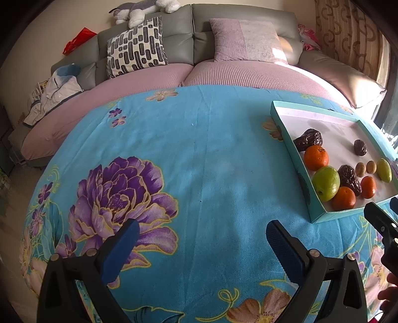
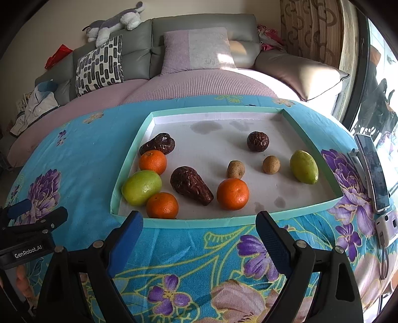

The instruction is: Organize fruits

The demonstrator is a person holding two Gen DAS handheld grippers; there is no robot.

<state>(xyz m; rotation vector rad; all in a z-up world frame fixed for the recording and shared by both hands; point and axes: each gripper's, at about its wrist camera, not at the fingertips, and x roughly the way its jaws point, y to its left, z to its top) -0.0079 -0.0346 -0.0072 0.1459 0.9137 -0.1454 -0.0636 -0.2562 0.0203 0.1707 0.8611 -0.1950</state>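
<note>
Right wrist view: showed sofa (image 2: pixel 199 32) at back, grey, with patterned cushion (image 2: pixel 99 67) and lilac cushion (image 2: pixel 196 49); plush dog (image 2: pixel 112 22) lay along the backrest. Nearer, blue floral cloth (image 2: pixel 74 161) covered the table. Teal-rimmed tray (image 2: pixel 129 154) sat on the cloth, white floor, all fruit inside it.

Left cluster in tray: green apple (image 2: pixel 141 186) at near-left wall, touching near-left orange (image 2: pixel 162 205) and upper orange (image 2: pixel 152 161). Wrinkled dark fruit (image 2: pixel 158 147) just behind the upper orange, touching it. Larger wrinkled dark fruit (image 2: pixel 191 185) lay mid-tray, tilted, between near-left orange and third orange (image 2: pixel 232 193).

Right half, spaced apart: round dark fruit (image 2: pixel 258 141) toward the back, two small brown fruits (image 2: pixel 235 169) (image 2: pixel 271 164) side by side, oval green fruit (image 2: pixel 304 167) near the right wall.

Phone (image 2: pixel 374 171) rested on the cloth right of the tray, apart from it.

Right gripper (image 2: pixel 199 231) hovered just short of the tray's near rim, jaws spread wide, nothing between the blue pads (image 2: pixel 126 238).

Left wrist view: left gripper (image 1: pixel 202 236) over bare cloth left of the tray, well apart from the fruit, jaws likewise spread and empty. Same tray (image 1: pixel 286 134) seen at right edge, fruit bunched toward its near corner.
</note>
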